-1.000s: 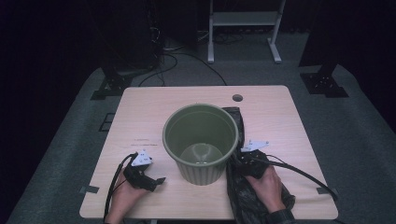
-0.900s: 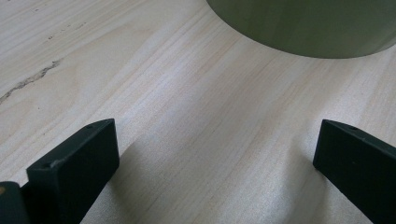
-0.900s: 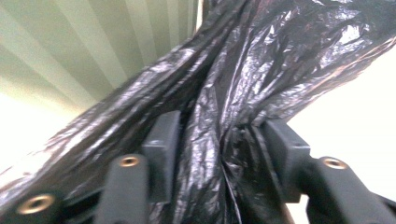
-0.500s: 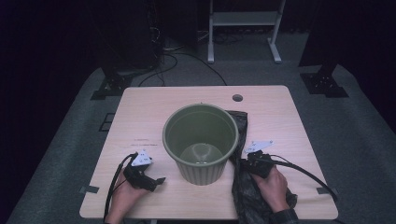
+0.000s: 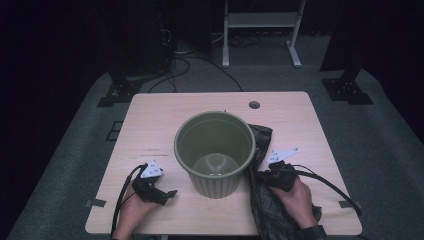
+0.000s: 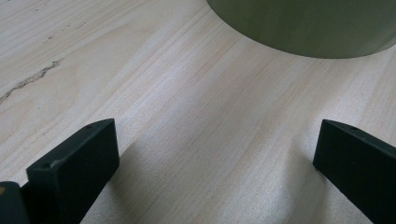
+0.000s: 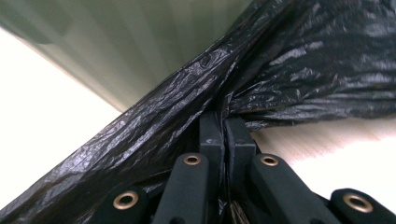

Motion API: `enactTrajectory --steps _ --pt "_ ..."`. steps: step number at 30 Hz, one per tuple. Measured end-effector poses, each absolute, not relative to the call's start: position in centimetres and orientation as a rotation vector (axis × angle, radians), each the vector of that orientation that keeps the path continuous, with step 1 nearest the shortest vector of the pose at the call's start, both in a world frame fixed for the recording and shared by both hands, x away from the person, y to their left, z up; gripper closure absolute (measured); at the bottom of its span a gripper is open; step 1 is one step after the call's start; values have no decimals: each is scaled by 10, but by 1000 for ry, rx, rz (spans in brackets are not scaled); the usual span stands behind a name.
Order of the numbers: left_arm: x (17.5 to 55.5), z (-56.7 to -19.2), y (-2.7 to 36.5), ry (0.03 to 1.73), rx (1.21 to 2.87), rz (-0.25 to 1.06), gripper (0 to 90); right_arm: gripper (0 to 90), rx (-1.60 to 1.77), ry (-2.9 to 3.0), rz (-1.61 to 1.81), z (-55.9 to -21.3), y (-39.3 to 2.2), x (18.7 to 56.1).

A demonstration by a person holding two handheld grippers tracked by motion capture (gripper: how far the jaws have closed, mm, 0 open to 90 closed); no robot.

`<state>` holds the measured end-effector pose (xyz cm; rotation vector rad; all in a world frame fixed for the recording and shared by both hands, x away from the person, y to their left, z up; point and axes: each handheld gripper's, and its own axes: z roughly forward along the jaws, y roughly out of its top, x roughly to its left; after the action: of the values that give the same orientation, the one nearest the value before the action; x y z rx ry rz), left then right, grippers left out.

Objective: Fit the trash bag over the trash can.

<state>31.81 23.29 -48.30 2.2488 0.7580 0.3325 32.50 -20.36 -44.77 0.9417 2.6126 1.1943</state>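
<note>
A green ribbed bucket [image 5: 215, 150] stands upright and empty at the middle of the wooden table [image 5: 150, 125]. A crumpled black plastic bag [image 5: 267, 205] lies right of it, against its wall. My right gripper [image 5: 259, 175] is shut on a fold of that bag; in the right gripper view the jaws [image 7: 224, 122] pinch the bag [image 7: 303, 60] close to the bucket [image 7: 140, 46]. My left gripper [image 5: 169, 193] rests on the table left of the bucket, open, nothing between its jaws [image 6: 215, 154]. The bucket's base [image 6: 303, 23] is just ahead of it.
A round cable hole [image 5: 254, 105] sits at the table's far edge. Behind the table stand a white frame [image 5: 260, 20] and dark stands, with cables on the grey carpet. Bare tabletop lies far left and far right of the bucket.
The right hand has shifted a little to the right and toward the person, with the bag's fold drawn up beside the bucket. The left hand has kept still.
</note>
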Motion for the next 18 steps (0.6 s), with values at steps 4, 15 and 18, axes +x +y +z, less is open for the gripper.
enactTrajectory --steps 4,15,18 --pt "318 -483 233 758 2249 332 0 873 885 2629 1211 -434 -205 321" --pt "318 -483 233 758 2251 332 0 873 693 2665 1344 -394 -199 311" --pt "318 -483 233 758 2250 332 0 873 672 2669 1343 -388 -199 310"
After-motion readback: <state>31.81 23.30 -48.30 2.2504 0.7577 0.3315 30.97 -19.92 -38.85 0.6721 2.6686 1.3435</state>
